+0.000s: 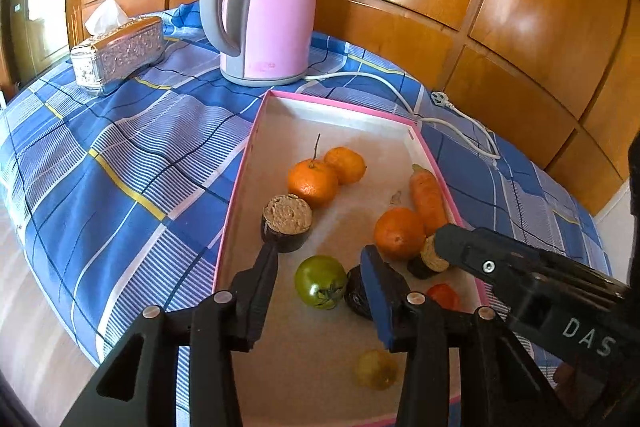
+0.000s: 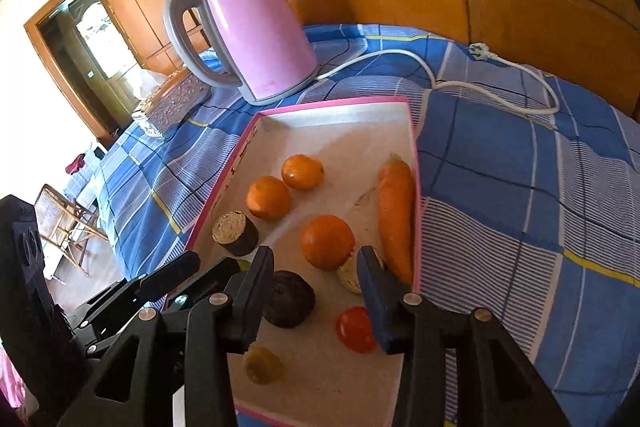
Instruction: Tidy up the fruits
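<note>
Both tongs, left (image 1: 320, 287) and right (image 2: 316, 291), hover spread, pinching nothing. Fruits lie in pink tray (image 1: 256, 131): green tomato (image 1: 320, 281) between left fingers. Likely sorting; next, close on it squarely.

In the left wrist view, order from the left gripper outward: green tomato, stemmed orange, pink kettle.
From the left gripper:
1. Green tomato, between its fingers.
2. Stemmed orange, mid-tray.
3. Pink kettle, beyond the tray's far end.
</note>
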A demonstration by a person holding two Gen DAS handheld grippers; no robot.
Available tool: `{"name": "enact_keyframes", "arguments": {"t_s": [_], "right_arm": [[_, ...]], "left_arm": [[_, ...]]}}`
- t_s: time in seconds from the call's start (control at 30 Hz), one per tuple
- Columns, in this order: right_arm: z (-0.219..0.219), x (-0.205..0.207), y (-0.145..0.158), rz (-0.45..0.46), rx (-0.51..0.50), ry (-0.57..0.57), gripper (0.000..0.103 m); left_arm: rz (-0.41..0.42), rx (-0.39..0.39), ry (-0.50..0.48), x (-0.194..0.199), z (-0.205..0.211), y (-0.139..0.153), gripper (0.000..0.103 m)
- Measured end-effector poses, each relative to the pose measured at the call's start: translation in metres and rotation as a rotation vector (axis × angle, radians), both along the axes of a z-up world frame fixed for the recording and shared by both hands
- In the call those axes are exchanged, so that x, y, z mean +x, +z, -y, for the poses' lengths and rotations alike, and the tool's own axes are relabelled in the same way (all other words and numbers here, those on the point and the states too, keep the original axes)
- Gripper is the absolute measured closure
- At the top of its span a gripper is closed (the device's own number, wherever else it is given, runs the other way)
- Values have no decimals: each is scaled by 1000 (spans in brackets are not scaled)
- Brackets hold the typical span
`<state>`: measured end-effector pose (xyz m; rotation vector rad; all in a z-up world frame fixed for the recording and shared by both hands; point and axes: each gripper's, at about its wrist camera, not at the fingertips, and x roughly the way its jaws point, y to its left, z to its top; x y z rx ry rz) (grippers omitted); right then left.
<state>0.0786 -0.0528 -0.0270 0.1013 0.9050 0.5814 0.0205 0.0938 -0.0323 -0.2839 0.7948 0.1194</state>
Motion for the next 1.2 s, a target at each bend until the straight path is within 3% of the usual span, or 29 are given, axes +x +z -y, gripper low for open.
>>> {"name": "enact_keyframes", "arguments": {"t_s": [0.53,1.07,1.2], "right_arm": [[38,-29,3,70,-52,-123,59],[47,-50,-10,96,-130,-151,59],[47,-51,-10,101,-135,-155,59]], "left_arm": [[39,46,43,-22,10,11,50],[87,112,46,-36,26,23,21],[93,114,50,-37,26,25,19]]}}
